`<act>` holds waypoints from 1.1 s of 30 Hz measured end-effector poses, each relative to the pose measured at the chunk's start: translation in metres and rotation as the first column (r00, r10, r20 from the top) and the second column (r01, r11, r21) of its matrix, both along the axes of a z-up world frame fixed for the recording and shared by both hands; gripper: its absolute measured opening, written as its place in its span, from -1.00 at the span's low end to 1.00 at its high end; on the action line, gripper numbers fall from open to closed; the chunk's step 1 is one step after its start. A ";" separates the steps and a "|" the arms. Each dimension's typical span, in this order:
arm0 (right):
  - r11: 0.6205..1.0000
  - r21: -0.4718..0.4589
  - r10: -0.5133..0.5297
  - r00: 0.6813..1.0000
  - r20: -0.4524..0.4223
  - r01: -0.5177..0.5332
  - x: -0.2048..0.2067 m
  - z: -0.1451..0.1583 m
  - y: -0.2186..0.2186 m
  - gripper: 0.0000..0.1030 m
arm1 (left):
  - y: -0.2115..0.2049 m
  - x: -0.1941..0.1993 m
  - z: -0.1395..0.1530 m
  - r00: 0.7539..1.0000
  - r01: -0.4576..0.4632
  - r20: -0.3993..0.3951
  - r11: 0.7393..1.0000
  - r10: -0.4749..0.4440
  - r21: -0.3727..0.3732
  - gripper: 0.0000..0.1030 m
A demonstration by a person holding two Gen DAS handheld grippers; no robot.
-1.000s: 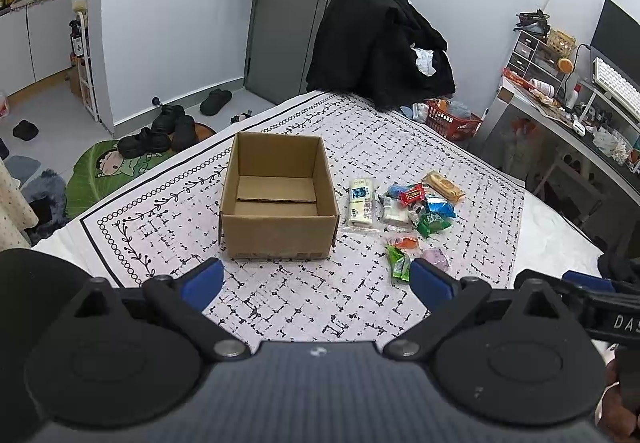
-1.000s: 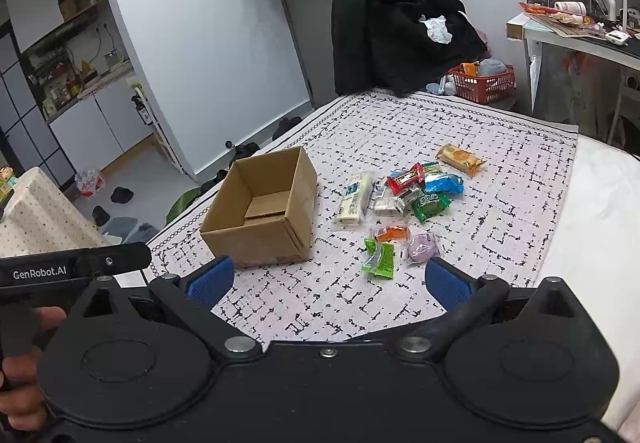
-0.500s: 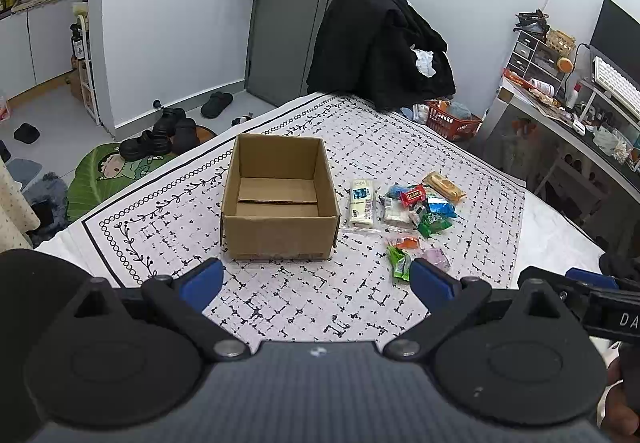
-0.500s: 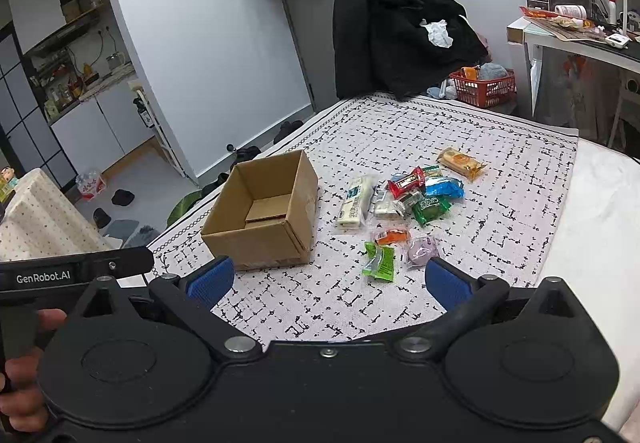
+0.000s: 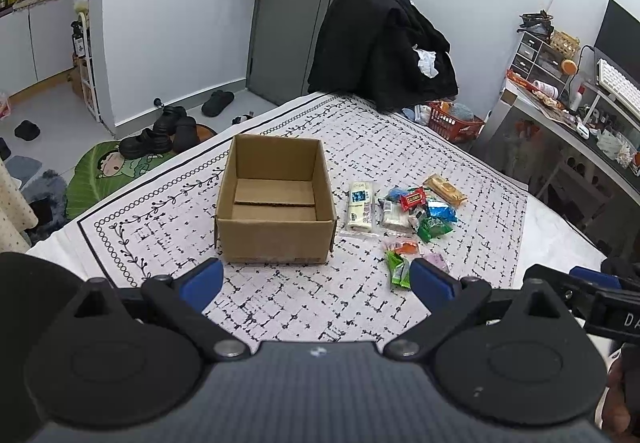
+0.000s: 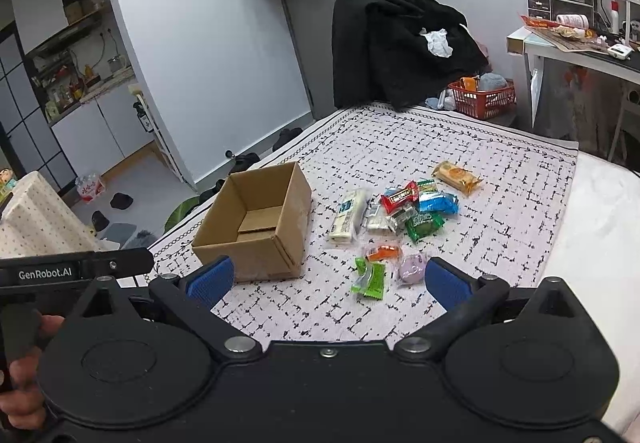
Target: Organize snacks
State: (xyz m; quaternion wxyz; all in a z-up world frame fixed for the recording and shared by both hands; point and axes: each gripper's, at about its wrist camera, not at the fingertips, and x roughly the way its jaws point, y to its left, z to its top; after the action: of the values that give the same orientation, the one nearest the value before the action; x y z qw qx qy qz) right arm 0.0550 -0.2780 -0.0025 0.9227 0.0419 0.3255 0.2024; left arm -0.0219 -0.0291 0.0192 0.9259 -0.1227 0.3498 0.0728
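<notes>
Here both the left gripper (image 5: pixel 316 279) and right gripper (image 6: pixel 326 281) hover wide apart, gripping nothing, with the snacks (image 6: pixel 400 219) and cardboard box (image 5: pixel 275 199) lying ahead.

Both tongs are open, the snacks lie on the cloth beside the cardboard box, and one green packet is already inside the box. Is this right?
Not quite. The cardboard box holds nothing; the left wrist view shows only its bare bottom. The green packet lies on the cloth with the other snacks. The rest is right.
</notes>
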 end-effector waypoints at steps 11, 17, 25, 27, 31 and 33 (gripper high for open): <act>0.999 0.032 -0.004 1.000 0.004 0.004 0.022 -0.008 -0.017 0.99 | -0.009 0.022 -0.002 1.000 -0.014 0.008 1.000 0.015 -0.023 0.92; 0.999 0.017 -0.037 0.999 0.024 0.036 0.034 -0.014 -0.024 0.99 | -0.017 0.036 -0.008 1.000 -0.023 0.018 1.000 0.024 -0.019 0.92; 0.999 0.018 -0.040 0.999 -0.026 0.040 0.057 -0.032 -0.032 0.99 | -0.027 0.059 -0.018 1.000 -0.019 0.000 1.000 0.019 0.021 0.92; 0.999 0.027 -0.036 0.998 -0.053 0.038 0.064 -0.038 -0.034 0.99 | -0.029 0.064 -0.022 1.000 -0.009 -0.006 1.000 0.009 0.016 0.92; 0.999 0.036 -0.038 0.994 -0.101 0.041 0.077 -0.050 -0.037 0.99 | -0.030 0.075 -0.031 1.000 -0.007 -0.025 1.000 0.007 0.006 0.92; 0.998 0.040 -0.036 0.991 -0.128 0.041 0.084 -0.058 -0.038 0.98 | -0.031 0.082 -0.035 0.999 -0.005 -0.043 1.000 0.005 0.005 0.92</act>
State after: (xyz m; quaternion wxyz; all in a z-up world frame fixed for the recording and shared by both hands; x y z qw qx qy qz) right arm 0.1394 -0.3159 -0.0608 0.9026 0.0808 0.3785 0.1885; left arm 0.0601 -0.0599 -0.0161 0.9182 -0.1198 0.3693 0.0788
